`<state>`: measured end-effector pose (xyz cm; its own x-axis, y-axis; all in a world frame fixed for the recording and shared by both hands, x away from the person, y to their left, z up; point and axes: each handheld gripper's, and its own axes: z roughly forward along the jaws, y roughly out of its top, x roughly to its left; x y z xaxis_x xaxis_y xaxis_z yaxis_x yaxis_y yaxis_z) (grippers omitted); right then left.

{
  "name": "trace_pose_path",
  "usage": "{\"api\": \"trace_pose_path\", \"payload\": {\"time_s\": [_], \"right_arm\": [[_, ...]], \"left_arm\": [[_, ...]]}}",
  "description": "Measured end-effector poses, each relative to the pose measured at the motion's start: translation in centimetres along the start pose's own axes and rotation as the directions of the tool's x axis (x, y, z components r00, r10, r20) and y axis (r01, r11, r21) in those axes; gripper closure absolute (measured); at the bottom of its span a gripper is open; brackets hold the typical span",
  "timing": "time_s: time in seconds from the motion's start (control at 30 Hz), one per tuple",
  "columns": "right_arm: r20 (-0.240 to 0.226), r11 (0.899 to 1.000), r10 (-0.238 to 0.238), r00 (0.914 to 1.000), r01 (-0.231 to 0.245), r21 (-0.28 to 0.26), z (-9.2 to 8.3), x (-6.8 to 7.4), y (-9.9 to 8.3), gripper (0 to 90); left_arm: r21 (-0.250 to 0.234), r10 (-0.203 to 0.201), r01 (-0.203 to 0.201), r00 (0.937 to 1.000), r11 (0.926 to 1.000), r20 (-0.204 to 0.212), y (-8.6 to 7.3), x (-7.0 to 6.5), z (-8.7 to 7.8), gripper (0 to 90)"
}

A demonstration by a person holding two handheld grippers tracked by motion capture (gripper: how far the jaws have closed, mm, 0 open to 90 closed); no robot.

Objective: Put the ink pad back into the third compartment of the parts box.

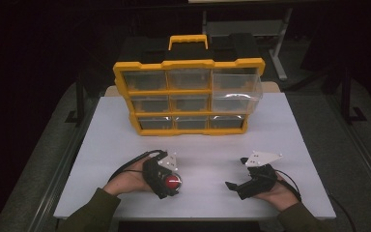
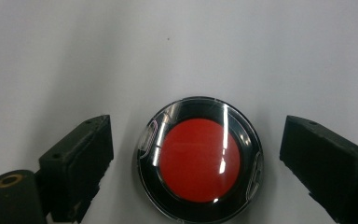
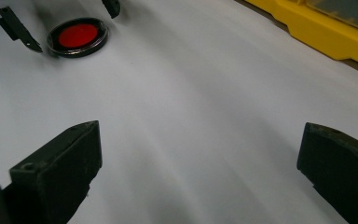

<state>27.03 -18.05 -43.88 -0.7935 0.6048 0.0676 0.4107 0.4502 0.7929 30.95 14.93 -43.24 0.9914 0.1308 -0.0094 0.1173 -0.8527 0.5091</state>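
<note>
White table (image 1: 125, 140), unlabelled red disc (image 2: 199, 159), yellow organizer (image 1: 188, 92)

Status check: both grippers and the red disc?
Left gripper fingers open either side of the red disc, not touching. Right gripper open, over bare table. Nothing in the way.

The person wears long sleeves (image 1: 89, 212) of dark olive green cloth; each hand carries black tongs. The left tongs (image 1: 166, 181) have a black body, a grey three-cornered plate on top and a black cable behind; the right tongs (image 1: 232, 185) look the same. Close up, the jaws are matt black blocks with small screw holes; one brass-coloured ring shows near the left tongs' jaw.
</note>
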Motion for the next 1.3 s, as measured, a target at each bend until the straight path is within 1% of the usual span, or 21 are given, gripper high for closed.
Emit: {"api": "trace_pose_path", "payload": {"time_s": [0.03, 0.2, 0.43, 0.6, 0.97, 1.0, 1.07, 1.3], "right_arm": [[0.0, 1.0, 0.0, 1.0, 0.0, 0.0, 0.0, 0.0, 0.0, 0.0], [0.0, 1.0, -0.001, 1.0, 0.001, 0.002, 0.0, 0.01, 0.0, 0.0], [0.0, 1.0, -0.001, 1.0, 0.001, 0.001, 0.0, 0.0, 0.0, 0.0], [0.0, 1.0, 0.0, 1.0, 0.0, 0.001, -0.01, -0.01, 0.0, 0.0], [-0.001, 1.0, 0.002, 1.0, -0.002, 0.001, 0.0, -0.01, 0.01, 0.0], [-0.002, 1.0, 0.001, 1.0, -0.001, -0.001, 0.0, -0.01, 0.01, 0.0], [-0.002, 1.0, 0.001, 1.0, -0.001, 0.001, 0.0, 0.0, 0.01, 0.0], [-0.003, 1.0, 0.001, 1.0, -0.001, 0.0, 0.01, -0.01, 0.01, 0.0]], "left_arm": [[0.0, 0.0, 0.0, 1.0, 1.0, 0.0, 0.0, 0.0, 0.0, 13.2], [0.018, 0.011, -0.011, 0.9998, 0.9998, -0.015, -0.02, -0.05, 0.07, 14.3], [0.021, 0.01, -0.009, 0.9999, 0.9997, -0.005, -0.03, -0.04, 0.06, 18.8], [0.03, 0.011, -0.011, 0.9999, 0.9995, -0.003, -0.07, -0.03, 0.16, 20.1], [0.028, 0.013, -0.013, 0.9999, 0.9995, 0.007, -0.04, -0.09, 0.07, 25.0], [0.03, 0.012, -0.013, 0.9999, 0.9995, 0.007, -0.03, -0.09, 0.04, 27.1], [0.031, 0.01, -0.01, 0.9999, 0.9995, 0.005, -0.02, -0.09, 0.01, 28.1], [0.025, 0.003, -0.003, 1.0, 0.9997, 0.002, -0.07, -0.07, 0.01, 29.6]]}}
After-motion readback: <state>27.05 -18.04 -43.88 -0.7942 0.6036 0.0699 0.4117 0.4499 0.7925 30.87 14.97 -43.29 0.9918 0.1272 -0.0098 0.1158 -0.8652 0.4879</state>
